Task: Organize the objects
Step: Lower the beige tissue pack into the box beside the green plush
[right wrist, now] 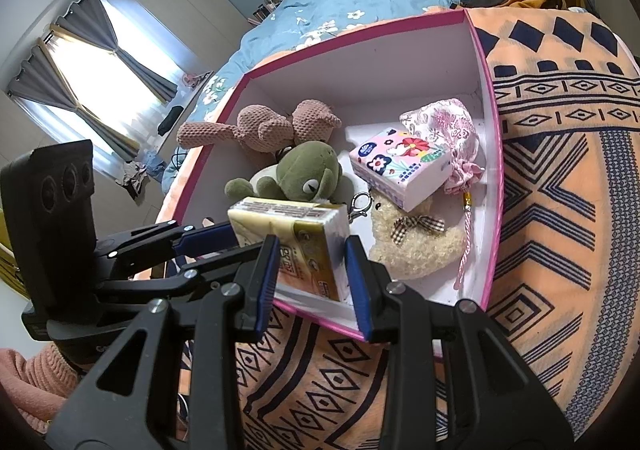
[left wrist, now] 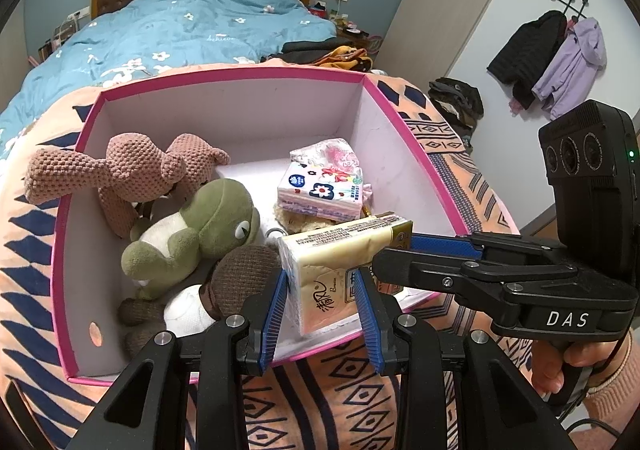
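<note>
Grippers [left wrist: 325, 300], two; tissue packs [left wrist: 336, 270], two.

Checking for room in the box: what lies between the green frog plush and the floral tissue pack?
Mostly bare box floor separates the green frog plush from the floral tissue pack, clearest in the right wrist view.

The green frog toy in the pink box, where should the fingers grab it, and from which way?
Best guess: pinch the green frog by its round head, coming down from above. The head sits highest and bare, while its body is wedged between the pink knitted toy and the brown knitted toy. First, both grippers would have to let go of the yellow tissue pack.
</note>
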`<move>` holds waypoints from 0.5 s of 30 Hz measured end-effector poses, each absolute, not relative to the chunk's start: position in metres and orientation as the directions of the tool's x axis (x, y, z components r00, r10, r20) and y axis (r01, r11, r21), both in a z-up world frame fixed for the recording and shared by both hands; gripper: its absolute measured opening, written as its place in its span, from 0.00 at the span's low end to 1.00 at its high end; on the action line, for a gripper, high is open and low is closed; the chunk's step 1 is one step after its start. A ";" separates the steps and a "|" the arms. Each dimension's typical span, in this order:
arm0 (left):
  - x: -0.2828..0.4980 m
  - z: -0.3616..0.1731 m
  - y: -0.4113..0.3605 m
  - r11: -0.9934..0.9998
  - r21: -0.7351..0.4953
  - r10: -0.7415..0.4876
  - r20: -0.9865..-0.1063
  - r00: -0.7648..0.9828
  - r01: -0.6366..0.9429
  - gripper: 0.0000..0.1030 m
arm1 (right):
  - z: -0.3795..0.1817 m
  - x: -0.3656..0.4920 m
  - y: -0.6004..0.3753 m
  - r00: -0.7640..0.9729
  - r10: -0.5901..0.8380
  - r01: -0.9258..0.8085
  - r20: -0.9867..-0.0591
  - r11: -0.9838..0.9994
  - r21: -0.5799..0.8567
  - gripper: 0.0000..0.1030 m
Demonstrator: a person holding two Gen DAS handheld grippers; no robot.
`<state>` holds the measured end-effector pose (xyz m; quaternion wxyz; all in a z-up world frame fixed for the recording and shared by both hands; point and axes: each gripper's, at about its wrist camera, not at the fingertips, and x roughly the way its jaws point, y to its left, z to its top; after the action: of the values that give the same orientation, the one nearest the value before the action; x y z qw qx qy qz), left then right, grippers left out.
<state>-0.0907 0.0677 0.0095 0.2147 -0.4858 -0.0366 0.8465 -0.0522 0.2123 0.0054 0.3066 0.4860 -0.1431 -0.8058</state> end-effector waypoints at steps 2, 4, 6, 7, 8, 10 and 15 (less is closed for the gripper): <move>-0.091 0.008 0.068 -0.906 -0.271 0.398 -0.808 -0.434 -0.326 0.34 | 0.005 -0.053 0.212 -0.338 -0.631 0.354 -0.698 -0.773 0.527 0.36; -0.091 0.007 0.068 -0.907 -0.270 0.396 -0.810 -0.433 -0.324 0.34 | 0.004 -0.053 0.211 -0.336 -0.628 0.353 -0.702 -0.775 0.524 0.36; -0.092 0.006 0.067 -0.907 -0.272 0.396 -0.811 -0.431 -0.321 0.34 | 0.003 -0.054 0.210 -0.333 -0.627 0.352 -0.704 -0.776 0.524 0.36; -0.092 0.005 0.066 -0.907 -0.272 0.395 -0.812 -0.430 -0.320 0.34 | 0.002 -0.055 0.210 -0.333 -0.625 0.352 -0.706 -0.777 0.523 0.36; -0.093 0.004 0.066 -0.908 -0.274 0.396 -0.812 -0.429 -0.318 0.34 | 0.002 -0.055 0.209 -0.333 -0.625 0.351 -0.706 -0.777 0.522 0.36; -0.093 0.003 0.065 -0.908 -0.278 0.397 -0.813 -0.426 -0.315 0.34 | 0.001 -0.056 0.209 -0.331 -0.623 0.349 -0.709 -0.779 0.521 0.36; -0.095 0.001 0.065 -0.909 -0.278 0.393 -0.817 -0.422 -0.310 0.34 | -0.001 -0.059 0.207 -0.327 -0.615 0.346 -0.717 -0.784 0.515 0.35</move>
<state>-0.0953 0.0648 0.0008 0.2087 -0.4953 -0.0423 0.8422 -0.0589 0.2065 -0.0007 0.2992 0.4968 -0.1353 -0.8033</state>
